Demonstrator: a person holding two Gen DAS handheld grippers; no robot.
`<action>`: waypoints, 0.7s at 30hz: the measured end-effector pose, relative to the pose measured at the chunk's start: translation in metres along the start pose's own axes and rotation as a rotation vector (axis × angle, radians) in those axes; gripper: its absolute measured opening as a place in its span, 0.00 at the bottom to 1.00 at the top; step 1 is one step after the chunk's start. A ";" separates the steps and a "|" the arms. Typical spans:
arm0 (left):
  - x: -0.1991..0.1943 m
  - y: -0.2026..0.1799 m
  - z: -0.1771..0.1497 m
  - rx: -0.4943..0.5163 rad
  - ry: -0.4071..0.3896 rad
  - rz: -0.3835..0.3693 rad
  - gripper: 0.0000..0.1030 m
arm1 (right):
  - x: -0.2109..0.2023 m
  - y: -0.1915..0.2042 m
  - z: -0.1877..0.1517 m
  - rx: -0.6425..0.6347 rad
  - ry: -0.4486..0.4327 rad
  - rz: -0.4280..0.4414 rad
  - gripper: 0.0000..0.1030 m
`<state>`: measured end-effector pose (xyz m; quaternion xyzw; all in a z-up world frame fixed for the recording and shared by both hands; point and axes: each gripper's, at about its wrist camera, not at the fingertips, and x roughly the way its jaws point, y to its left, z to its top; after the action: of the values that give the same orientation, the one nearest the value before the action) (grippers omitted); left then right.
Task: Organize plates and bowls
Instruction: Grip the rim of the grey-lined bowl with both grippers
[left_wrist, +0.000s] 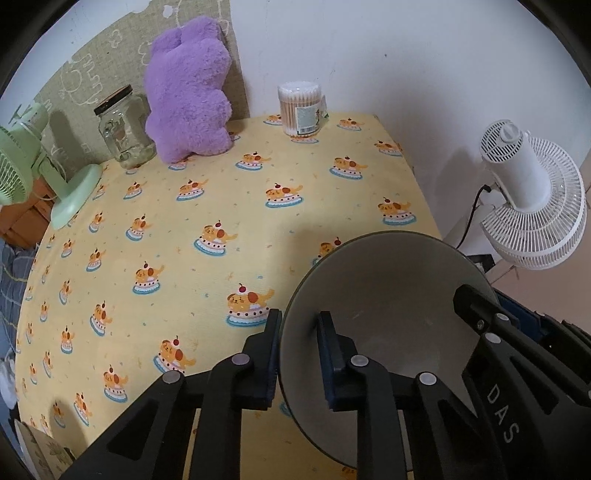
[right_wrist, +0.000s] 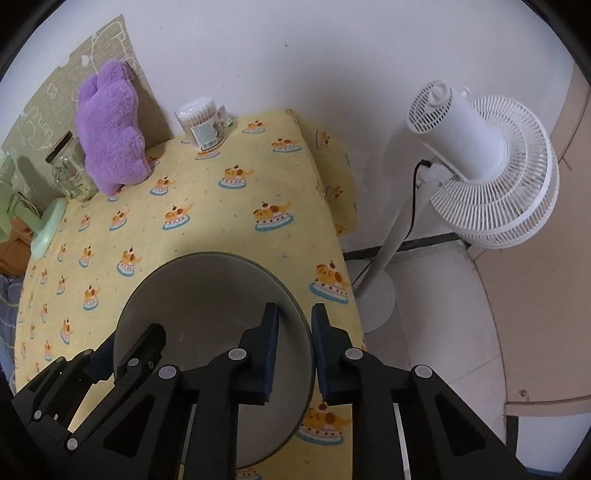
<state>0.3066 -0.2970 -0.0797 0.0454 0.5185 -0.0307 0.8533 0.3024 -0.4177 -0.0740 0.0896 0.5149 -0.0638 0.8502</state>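
Observation:
A large bowl (left_wrist: 388, 291), pale grey inside with a dark rim, sits at the near right corner of the table under a yellow cake-print cloth (left_wrist: 207, 177). My left gripper (left_wrist: 299, 350) is shut on the bowl's left rim, one pad outside the wall and one inside. My right gripper (right_wrist: 295, 343) is shut on the opposite rim of the same bowl (right_wrist: 207, 295). Each gripper shows in the other's view: the right gripper (left_wrist: 491, 306) at the bowl's far side, the left gripper (right_wrist: 123, 350) at the lower left. The bowl is empty.
Along the back wall stand a purple plush toy (left_wrist: 188, 92), a glass jar (left_wrist: 123, 127) and a tub of cotton swabs (left_wrist: 300, 107). A green desk fan (left_wrist: 22, 173) stands at the left edge. A white standing fan (right_wrist: 487, 166) is on the floor beyond the table's right edge.

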 end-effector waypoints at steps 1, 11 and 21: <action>0.000 0.000 0.000 0.001 0.003 -0.001 0.16 | 0.000 0.000 0.000 0.004 0.003 -0.001 0.21; -0.011 0.004 -0.005 0.007 0.017 0.001 0.17 | -0.012 0.005 -0.004 0.000 0.004 -0.004 0.21; -0.047 0.021 -0.013 -0.012 -0.014 -0.002 0.17 | -0.049 0.021 -0.012 -0.008 -0.018 -0.004 0.21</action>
<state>0.2754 -0.2748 -0.0435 0.0393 0.5128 -0.0286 0.8571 0.2736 -0.3935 -0.0343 0.0843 0.5078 -0.0643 0.8550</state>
